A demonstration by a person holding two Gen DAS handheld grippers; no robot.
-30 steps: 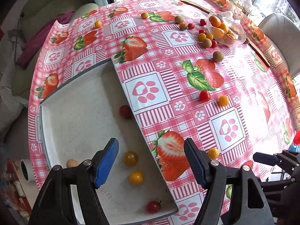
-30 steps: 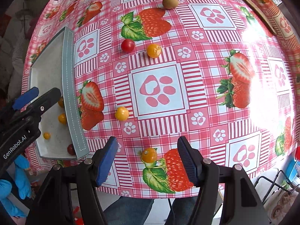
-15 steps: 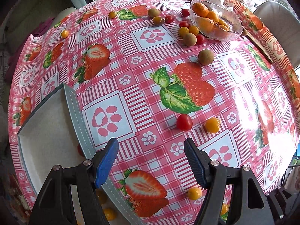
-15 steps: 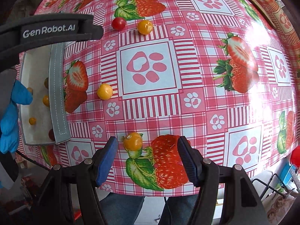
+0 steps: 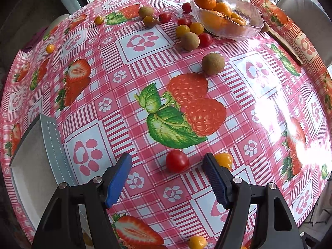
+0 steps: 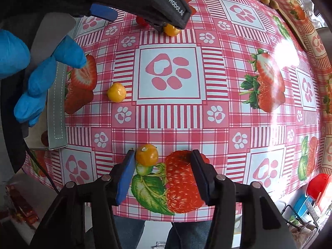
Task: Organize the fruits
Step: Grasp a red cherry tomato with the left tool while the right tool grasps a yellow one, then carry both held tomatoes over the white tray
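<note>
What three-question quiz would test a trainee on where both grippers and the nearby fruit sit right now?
1. True or false: the left gripper is shut on the red tomato.
2. Which fruit lies against the right gripper's left finger? A) orange tomato B) a kiwi C) a strawberry
3. Fill in: the oranges sit in a glass ____.

Key
1. False: it is open, and the tomato lies on the table ahead of its fingers.
2. A
3. bowl
</note>
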